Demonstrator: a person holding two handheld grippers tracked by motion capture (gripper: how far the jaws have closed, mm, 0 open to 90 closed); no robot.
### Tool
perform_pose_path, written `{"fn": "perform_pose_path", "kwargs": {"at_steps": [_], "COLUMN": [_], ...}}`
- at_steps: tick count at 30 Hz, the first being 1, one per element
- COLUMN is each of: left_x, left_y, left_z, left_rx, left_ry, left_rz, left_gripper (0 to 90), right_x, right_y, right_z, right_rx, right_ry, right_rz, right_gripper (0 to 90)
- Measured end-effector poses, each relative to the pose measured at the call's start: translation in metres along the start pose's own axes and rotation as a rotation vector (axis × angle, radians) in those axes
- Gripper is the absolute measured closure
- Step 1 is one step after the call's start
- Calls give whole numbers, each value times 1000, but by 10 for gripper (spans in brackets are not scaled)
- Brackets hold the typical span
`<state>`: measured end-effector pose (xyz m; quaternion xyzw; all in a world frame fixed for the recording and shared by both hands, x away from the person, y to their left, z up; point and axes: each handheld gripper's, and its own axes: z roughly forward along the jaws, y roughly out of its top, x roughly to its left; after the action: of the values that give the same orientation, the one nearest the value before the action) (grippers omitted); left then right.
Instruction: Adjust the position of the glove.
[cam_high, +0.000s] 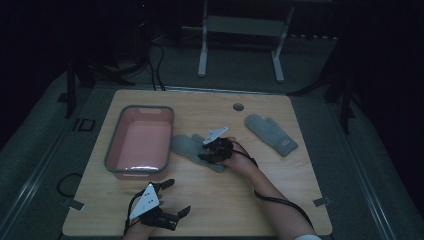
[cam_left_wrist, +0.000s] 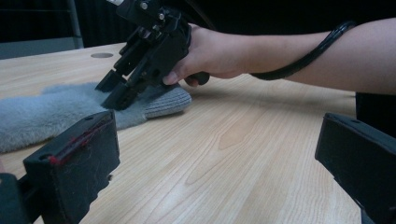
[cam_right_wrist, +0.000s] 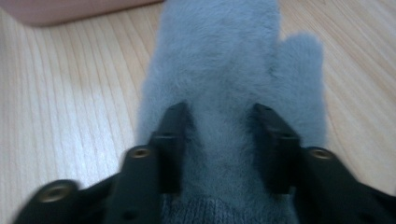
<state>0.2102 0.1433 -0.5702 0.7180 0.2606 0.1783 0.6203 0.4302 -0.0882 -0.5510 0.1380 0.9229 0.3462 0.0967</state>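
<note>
A fluffy grey mitten (cam_high: 186, 145) lies flat on the wooden table, just right of a pink tub. My right gripper (cam_high: 207, 154) presses down on the mitten's cuff end, and its jaws are drawn in on a ridge of the fur. In the right gripper view the mitten (cam_right_wrist: 224, 60) stretches away from that gripper (cam_right_wrist: 222, 116), thumb to the right. My left gripper (cam_high: 176, 197) rests near the table's front edge with jaws wide apart and nothing between them. The left gripper view looks between its own jaws (cam_left_wrist: 215, 128) at the mitten (cam_left_wrist: 56, 109) and the right gripper (cam_left_wrist: 114, 93).
The pink tub (cam_high: 114, 145) with a grey rim stands at the left of the table. A second grey mitten (cam_high: 271, 133) lies at the back right. A round hole (cam_high: 238, 107) sits near the far edge. A white stand (cam_high: 202, 55) is on the floor beyond.
</note>
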Motion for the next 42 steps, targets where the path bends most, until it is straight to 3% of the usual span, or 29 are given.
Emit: {"fn": "perform_pose_path", "kwargs": {"at_steps": [2, 3, 5, 7, 8, 9, 11, 12, 13, 15, 17, 19, 20, 21, 22, 25, 30, 33, 36, 42], "left_x": [0, 0, 0, 0, 0, 0, 0, 0, 0, -1, -1, -1, -1, -1, -1, -1, -1, -1, -1, -1], "left_y": [0, 0, 0, 0, 0, 0, 0, 0, 0, 0, 0, 0, 0, 1, 1, 1, 1, 1, 1, 1], "left_z": [0, 0, 0, 0, 0, 0, 0, 0, 0, 0, 1, 1, 1, 1, 1, 0, 0, 1, 1, 0], "left_rx": [-1, -2, -5, -4, -5, -5, -7, -7, -7, -9, -7, -9, -9, -9, -9, -10, -12, -12, -13, -15], "left_ry": [-1, -1, -1, 0, 0, -1, -1, -1, -1, -1, 0, 1, 1, 1, 1, 1, -1, -2, -1, -1], "left_rz": [0, 0, -2, -4, -6, -6, -3, -3, -3, -5, -3, -5, -5, -7, -5, -2, -2, 0, 1, 1], "left_gripper": [2, 2, 2, 2, 2, 2, 2, 2, 2, 2, 2, 2, 2, 2, 2, 2, 2, 2, 2, 2], "right_x": [-1, -1, 1, 7, 12, 12, 15, 15, 17, 20, 22, 29, 29, 32, 37, 40, 49, 48, 44, 44], "right_y": [-3, -3, -2, -1, -1, -1, -3, -3, -5, -7, -7, -7, -7, -8, -9, -15, -25, -32, -41, -42], "right_z": [-1, -3, -5, -10, -16, -16, -25, -25, -33, -43, -46, -55, -55, -59, -62, -65, -63, -55, -41, -35], "right_rx": [-17, -22, -26, -40, -69, -69, -111, -111, -143, -178, -190, -221, -221, -231, -257, -292, -307, -295, -263, -243], "right_ry": [4, -5, -18, -62, -91, -91, -146, -146, -190, -251, -278, -358, -358, -400, -438, -484, -572, -575, -540, -534], "right_rz": [35, 106, 111, 132, 186, 186, 273, 273, 349, 437, 459, 549, 549, 583, 650, 759, 845, 895, 941, 905], "right_gripper": [754, 825, 840, 852, 856, 856, 860, 860, 861, 860, 860, 860, 860, 860, 859, 859, 859, 859, 858, 815]}}
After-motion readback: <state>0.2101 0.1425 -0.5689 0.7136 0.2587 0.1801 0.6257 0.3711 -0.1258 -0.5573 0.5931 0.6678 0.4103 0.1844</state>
